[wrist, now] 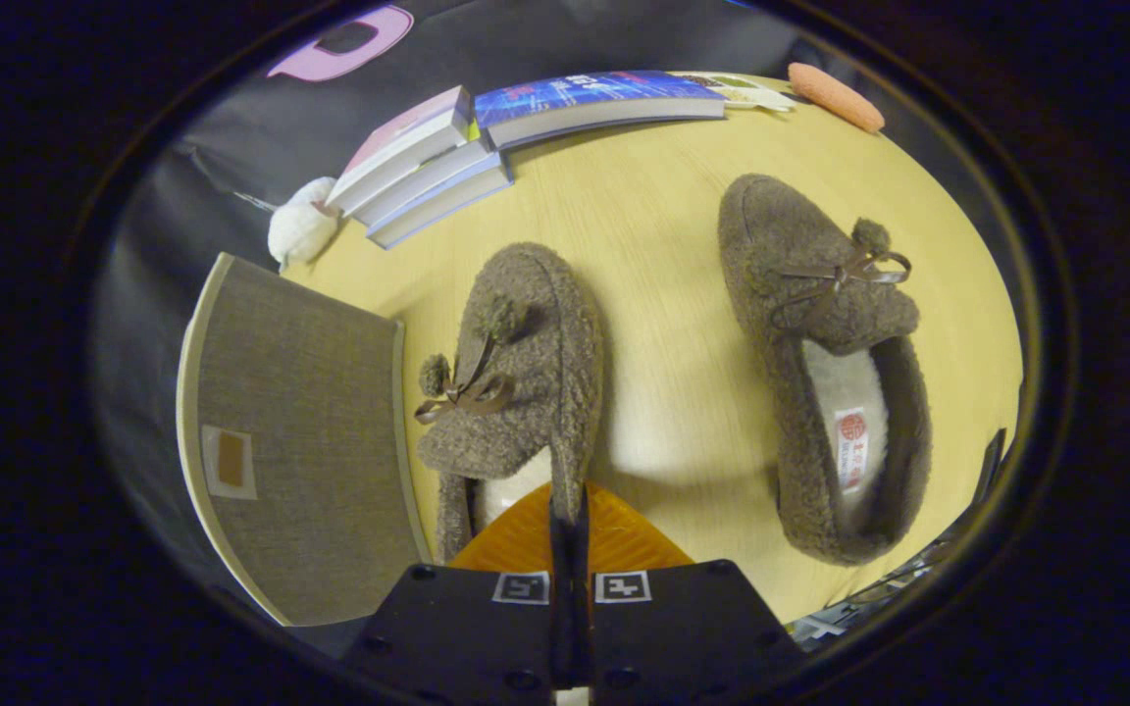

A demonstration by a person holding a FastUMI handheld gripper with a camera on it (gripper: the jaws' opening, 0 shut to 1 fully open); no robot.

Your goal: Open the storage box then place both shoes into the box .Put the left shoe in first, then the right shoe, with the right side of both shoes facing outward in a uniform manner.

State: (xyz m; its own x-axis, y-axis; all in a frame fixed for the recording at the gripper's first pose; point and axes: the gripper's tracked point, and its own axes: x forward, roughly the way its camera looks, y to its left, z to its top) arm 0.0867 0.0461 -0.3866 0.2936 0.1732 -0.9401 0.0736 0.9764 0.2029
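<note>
gripper (570, 515) fingers are pinched on the left shoe's (516, 363) heel rim; storage box (300, 431) lies just left, parallel to it.

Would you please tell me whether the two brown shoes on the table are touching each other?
Apart. The gripper view shows a wide strip of bare table between the shoe at the tool (shoe at) and the other shoe.
</note>
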